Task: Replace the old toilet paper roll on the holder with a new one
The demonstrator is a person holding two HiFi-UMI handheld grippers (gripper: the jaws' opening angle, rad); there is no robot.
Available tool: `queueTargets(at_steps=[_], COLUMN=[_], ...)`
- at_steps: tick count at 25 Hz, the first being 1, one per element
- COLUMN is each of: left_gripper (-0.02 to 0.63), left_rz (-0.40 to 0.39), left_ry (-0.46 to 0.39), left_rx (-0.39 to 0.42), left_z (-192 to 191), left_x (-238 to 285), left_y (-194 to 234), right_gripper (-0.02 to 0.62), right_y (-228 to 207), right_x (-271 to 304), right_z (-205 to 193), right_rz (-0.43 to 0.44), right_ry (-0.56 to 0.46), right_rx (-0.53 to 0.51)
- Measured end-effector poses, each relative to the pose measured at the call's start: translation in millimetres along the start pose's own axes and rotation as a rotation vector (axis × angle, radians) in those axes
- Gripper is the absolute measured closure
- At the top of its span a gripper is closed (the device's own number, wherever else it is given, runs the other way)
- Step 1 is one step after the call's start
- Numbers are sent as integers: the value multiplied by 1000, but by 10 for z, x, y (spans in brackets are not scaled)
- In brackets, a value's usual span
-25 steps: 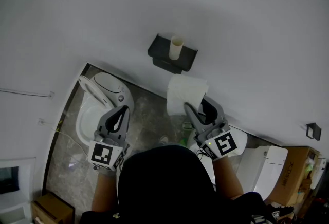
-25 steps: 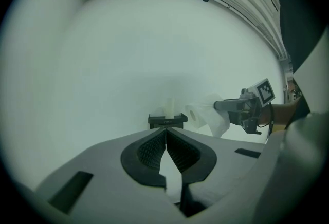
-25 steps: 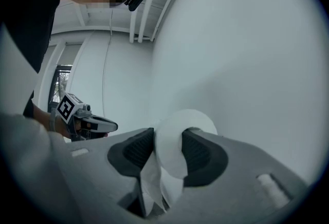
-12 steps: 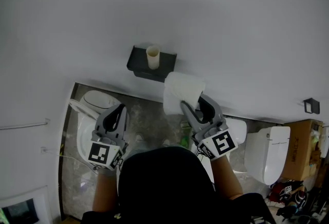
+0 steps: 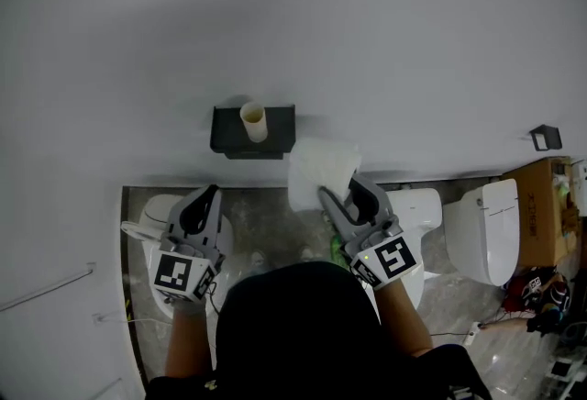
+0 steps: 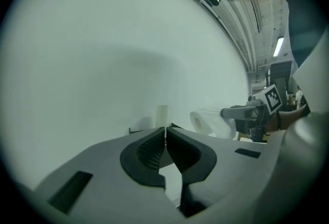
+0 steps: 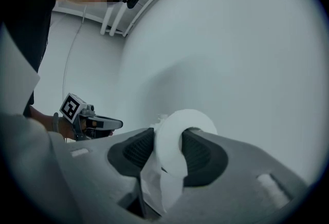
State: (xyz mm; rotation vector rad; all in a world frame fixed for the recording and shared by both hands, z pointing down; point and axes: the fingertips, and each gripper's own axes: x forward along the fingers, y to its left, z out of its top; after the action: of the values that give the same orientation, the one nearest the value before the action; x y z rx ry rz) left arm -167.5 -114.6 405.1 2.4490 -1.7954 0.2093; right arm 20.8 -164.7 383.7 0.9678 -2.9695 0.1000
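A black wall holder (image 5: 229, 132) carries an empty cardboard tube (image 5: 253, 121) that stands upright on it. My right gripper (image 5: 337, 189) is shut on the new white toilet roll (image 5: 319, 171), just right of and below the holder. In the right gripper view the roll (image 7: 175, 141) is pinched through its wall, one pad outside and one at the core, with a loose sheet hanging down. My left gripper (image 5: 205, 202) is shut and empty, below the holder. In the left gripper view its closed jaws (image 6: 165, 134) point at the tube (image 6: 162, 115), with the roll (image 6: 204, 121) to the right.
Below the wall are a toilet with a raised lid (image 5: 147, 233) at left, two more white toilets (image 5: 417, 205) (image 5: 491, 228) at right, and a cardboard box (image 5: 543, 205). A small black fixture (image 5: 546, 137) sits on the wall at far right. A green bottle (image 5: 332, 250) stands on the floor.
The holder and tube now appear lower and further left in the head view, nearer both grippers. The left gripper has shifted toward the holder. The right gripper keeps hold of the roll.
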Motion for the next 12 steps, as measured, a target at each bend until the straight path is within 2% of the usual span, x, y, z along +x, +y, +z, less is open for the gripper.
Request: queueTargets(at_steps=[5,7,10,12], left_gripper=[591,591,591,590], left_rz=[-66,-126,-240,-291], left_ry=[18,34,74,98], left_rx=[9,92,289,359], left_z=[77,100,204,344], left_x=[203,303,480,581], left_y=[66,68,16,-25], right_gripper=[426,426,426,426], right_y=[5,-39,-85,-104], right_x=[-76,-142,-249,-326], right_z=[-47,-84,-136,-153], right_rz=[-72,-114,-165,-195], right_ry=[3,0,3,7], right_rx=[0,2,5,14])
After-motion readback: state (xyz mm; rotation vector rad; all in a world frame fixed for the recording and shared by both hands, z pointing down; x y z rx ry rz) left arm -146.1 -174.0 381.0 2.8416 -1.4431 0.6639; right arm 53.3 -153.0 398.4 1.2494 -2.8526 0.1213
